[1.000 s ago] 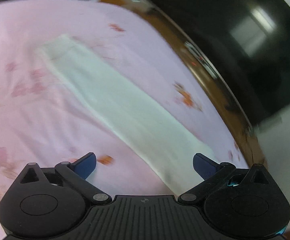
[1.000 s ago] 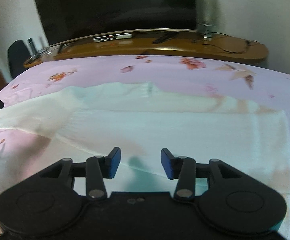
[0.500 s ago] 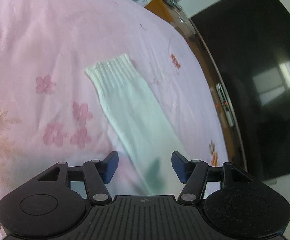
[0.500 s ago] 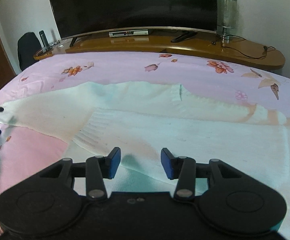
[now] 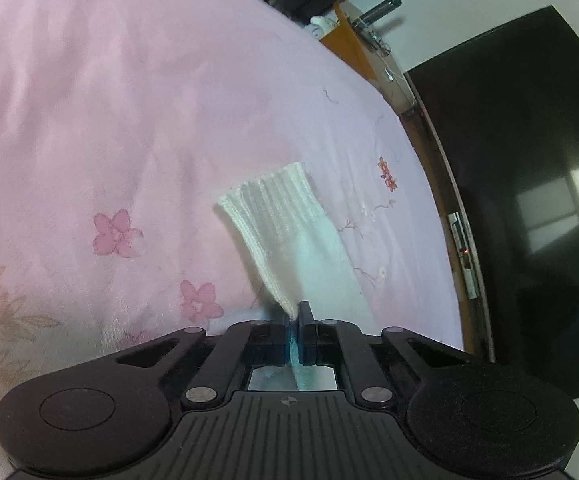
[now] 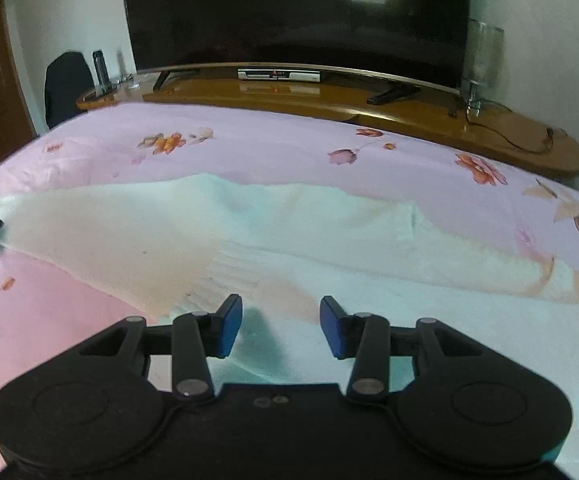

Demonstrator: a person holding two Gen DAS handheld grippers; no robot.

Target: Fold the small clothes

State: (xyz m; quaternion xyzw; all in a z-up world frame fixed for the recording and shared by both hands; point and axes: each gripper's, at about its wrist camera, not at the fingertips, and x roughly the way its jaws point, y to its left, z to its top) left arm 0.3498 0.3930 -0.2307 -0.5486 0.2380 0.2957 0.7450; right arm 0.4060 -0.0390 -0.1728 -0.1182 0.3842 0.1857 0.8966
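The left gripper (image 5: pixel 298 322) had just closed, pinching the sleeve (image 5: pixel 285 236) at lower centre. The white sweater (image 6: pixel 329 248) lay spread mid-frame on the pink sheet (image 6: pixel 269 148). The right gripper (image 6: pixel 281 326) hovered part open, empty. Lifting the sleeve gently inward should avoid dragging the body.

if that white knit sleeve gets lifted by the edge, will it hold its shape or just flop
Probably flop: the sleeve is soft knit, already creased where the left gripper pinches its edge. It looks light, so it should likely lift easily. The rest of the sweater would probably drag across the bedsheet.
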